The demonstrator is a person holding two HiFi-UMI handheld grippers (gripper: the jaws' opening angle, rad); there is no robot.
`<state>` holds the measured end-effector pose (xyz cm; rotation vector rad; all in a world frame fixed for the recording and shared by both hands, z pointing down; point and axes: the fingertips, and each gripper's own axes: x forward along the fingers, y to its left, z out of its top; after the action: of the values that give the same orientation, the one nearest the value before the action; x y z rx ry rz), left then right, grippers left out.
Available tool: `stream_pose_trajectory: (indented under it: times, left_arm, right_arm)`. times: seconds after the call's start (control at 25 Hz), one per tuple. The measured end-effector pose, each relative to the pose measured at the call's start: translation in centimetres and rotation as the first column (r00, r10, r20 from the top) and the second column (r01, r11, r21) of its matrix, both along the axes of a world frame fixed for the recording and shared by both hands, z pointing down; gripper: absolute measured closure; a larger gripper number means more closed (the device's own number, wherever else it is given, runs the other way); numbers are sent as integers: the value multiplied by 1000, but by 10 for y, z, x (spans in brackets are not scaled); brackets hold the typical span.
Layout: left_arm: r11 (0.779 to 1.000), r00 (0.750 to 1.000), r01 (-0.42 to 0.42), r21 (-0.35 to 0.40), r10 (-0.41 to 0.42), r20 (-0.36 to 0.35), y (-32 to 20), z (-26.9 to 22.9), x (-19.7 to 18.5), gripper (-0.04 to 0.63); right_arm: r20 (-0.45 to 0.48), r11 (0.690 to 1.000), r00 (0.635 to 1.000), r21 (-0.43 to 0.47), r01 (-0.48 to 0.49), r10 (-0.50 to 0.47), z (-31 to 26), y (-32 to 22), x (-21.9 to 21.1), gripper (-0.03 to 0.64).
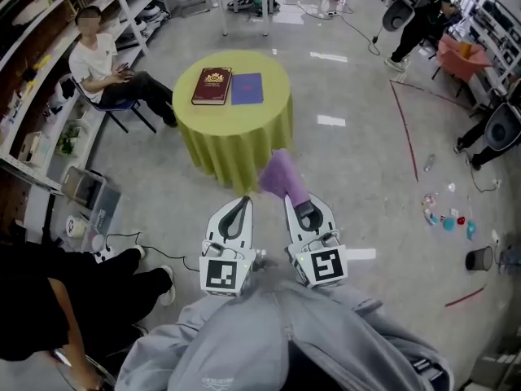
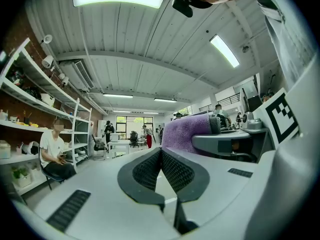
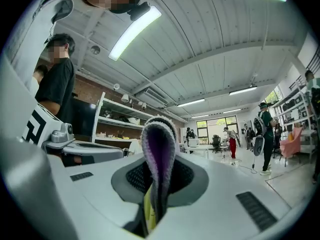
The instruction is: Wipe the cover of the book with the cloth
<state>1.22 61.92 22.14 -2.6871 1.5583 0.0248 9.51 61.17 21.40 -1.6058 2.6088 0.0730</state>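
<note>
Right gripper [image 1: 304, 212] pinches purple cloth [image 1: 282, 176], lower centre; left gripper [image 1: 241, 208] jaws pressed together, empty. Only head view shows book [image 1: 212, 85], lying on yellow table [image 1: 236, 141], upper centre.

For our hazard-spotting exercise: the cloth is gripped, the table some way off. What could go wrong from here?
1. The right gripper pinches the purple cloth at a fold; it could slip out during wiping.
2. The red book lies loose on a draped tablecloth beside a blue book; wiping may shove either unless the left gripper steadies it.
</note>
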Motion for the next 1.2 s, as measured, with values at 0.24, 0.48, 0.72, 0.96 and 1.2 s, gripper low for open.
stream_pose_trajectory:
  times: [0.24,0.48,0.72,0.96,1.2]
  left_arm:
    - [1000,1000,21,-19,-21,4,-41,15,-10,578]
    - [1000,1000,5,-9,-5,-2,-110,10,-22,578]
    - [1000,1000,-18,-25,19,14,-204,15,-46,578]
    - [996,997,-75,-39,75,0,-288,17,-58,578]
    - [991,992,-129,-43,129,-2,-346,17,-73,578]
  right_arm:
    - [-9,1000,1000,-22,6,-7,13,-35,-3,557]
    - [-8,1000,1000,-13,-12,12,11,-103,-11,557]
    - [-22,999,999,-34,-29,28,14,-195,-35,558]
    - [-18,996,998,-52,-67,67,17,-278,-53,557]
    - [-22,992,994,-70,-108,106,21,-328,-71,557]
